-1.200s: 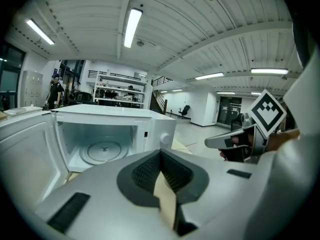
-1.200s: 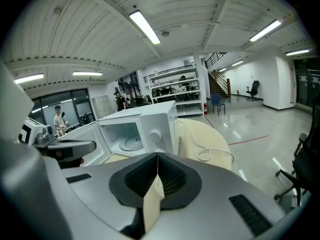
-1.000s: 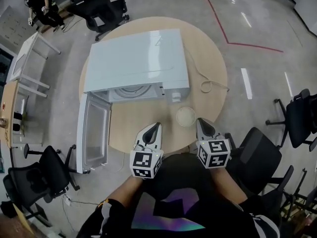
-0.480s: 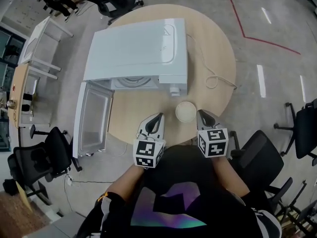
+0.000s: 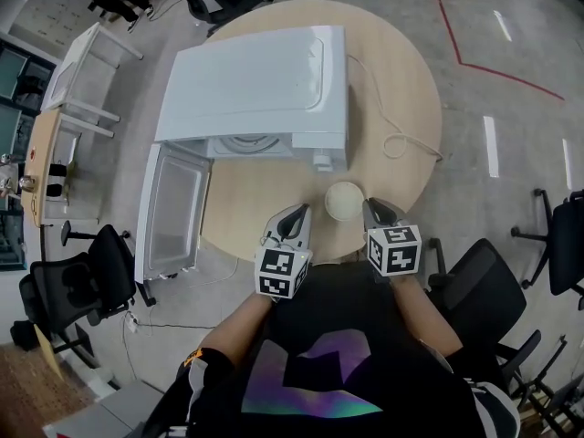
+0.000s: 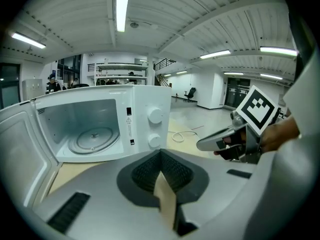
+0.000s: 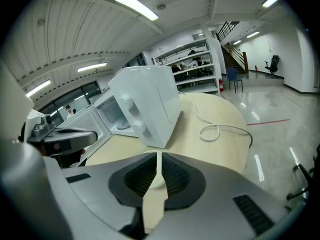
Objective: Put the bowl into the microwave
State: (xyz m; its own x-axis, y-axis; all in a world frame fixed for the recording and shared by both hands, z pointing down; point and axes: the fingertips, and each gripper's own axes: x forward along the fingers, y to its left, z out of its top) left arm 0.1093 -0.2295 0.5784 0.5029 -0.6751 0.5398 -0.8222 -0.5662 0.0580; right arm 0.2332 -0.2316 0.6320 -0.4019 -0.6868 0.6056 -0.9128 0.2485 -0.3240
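The cream bowl (image 5: 344,201) sits on the round wooden table (image 5: 401,80) near its front edge, just in front of the white microwave (image 5: 255,80). The microwave's door (image 5: 172,213) hangs open to the left, and its cavity with the glass turntable (image 6: 95,138) holds nothing. My left gripper (image 5: 297,212) (image 6: 161,156) is shut on nothing, left of the bowl and apart from it. My right gripper (image 5: 372,208) (image 7: 160,160) is shut on nothing too, close by the bowl's right side. In the right gripper view the jaws hide most of the bowl.
A white power cord (image 5: 401,144) loops on the table right of the microwave. Black office chairs (image 5: 87,276) stand around the table, one at the right (image 5: 474,272). A small white table (image 5: 91,62) is at the far left.
The head view has shifted a little. The left gripper has edged slightly toward the bowl; the right gripper and the bowl keep their places.
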